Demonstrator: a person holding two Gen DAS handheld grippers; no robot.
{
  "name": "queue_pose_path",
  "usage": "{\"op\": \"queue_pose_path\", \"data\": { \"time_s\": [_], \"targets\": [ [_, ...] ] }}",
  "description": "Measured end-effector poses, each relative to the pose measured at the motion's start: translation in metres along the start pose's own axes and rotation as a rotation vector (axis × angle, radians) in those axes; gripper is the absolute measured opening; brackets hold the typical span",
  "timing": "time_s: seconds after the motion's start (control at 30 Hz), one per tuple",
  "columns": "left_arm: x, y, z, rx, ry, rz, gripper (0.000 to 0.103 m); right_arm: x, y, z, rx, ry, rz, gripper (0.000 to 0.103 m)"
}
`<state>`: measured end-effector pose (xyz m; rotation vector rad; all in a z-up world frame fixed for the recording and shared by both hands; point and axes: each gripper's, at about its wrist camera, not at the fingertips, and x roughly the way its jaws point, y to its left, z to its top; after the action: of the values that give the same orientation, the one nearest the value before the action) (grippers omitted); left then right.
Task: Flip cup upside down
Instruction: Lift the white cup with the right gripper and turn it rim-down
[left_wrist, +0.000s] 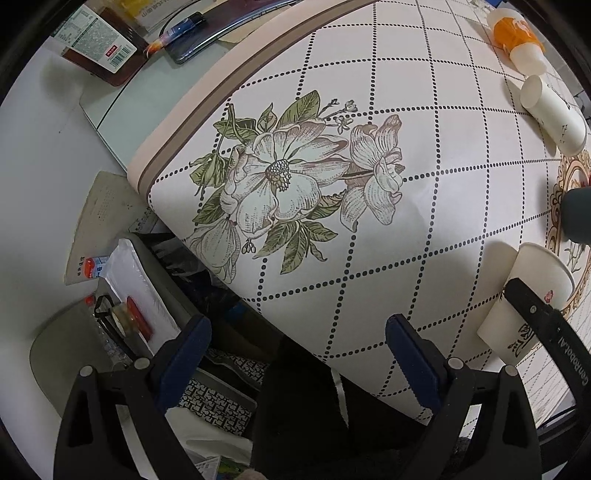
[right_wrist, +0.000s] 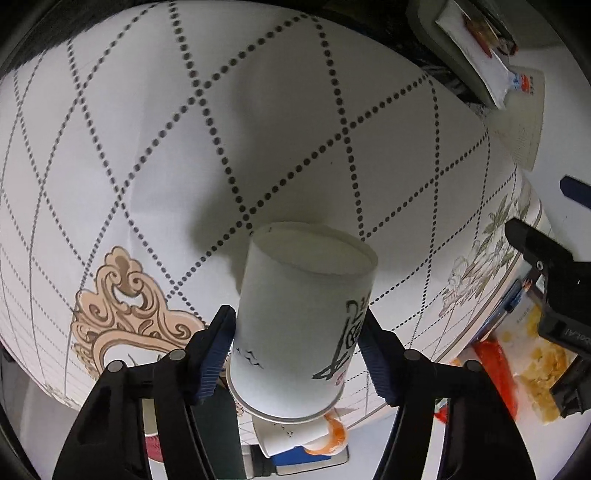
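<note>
Blue-padded fingers (right_wrist: 216, 354) of the right gripper (right_wrist: 299, 354) press against both sides of the white paper cup (right_wrist: 295, 314), clamped on its wall. The cup is held over the patterned tablecloth (right_wrist: 258, 129), its recessed base pointing away from the camera and its rolled rim toward the gripper body, with black brush lettering down one side. Whether it touches the cloth I cannot say for sure; its shadow falls just behind it. From the left wrist view, the left gripper (left_wrist: 295, 350) hangs over the table's edge with its jaws wide apart and nothing between them. That view shows the same cup (left_wrist: 528, 295) at the right, gripped by the black arm of the other tool. Farther back on the cloth lie another paper cup (left_wrist: 554, 114) on its side and an orange-and-white bottle (left_wrist: 517, 37).
</note>
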<state>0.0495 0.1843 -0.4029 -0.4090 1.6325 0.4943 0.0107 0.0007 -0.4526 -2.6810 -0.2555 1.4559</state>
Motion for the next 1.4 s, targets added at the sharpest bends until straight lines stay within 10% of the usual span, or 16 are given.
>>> {"op": "queue_pose_path", "data": {
  "time_s": [0.33,0.83,1.4],
  "targets": [
    [-0.004,0.000,0.000,0.018,-0.003,0.009,0.097,0.006,-0.021,-0.001,0.168,-0.001,0.036,0.065],
    [-0.025,-0.017,0.004,0.107,-0.039,0.036,0.097,0.012,-0.078,-0.042,0.858,0.045,0.334,0.065],
    [-0.036,-0.052,0.000,0.238,-0.062,0.047,0.097,0.053,-0.011,-0.104,1.729,0.173,0.999,0.065]
  ]
}}
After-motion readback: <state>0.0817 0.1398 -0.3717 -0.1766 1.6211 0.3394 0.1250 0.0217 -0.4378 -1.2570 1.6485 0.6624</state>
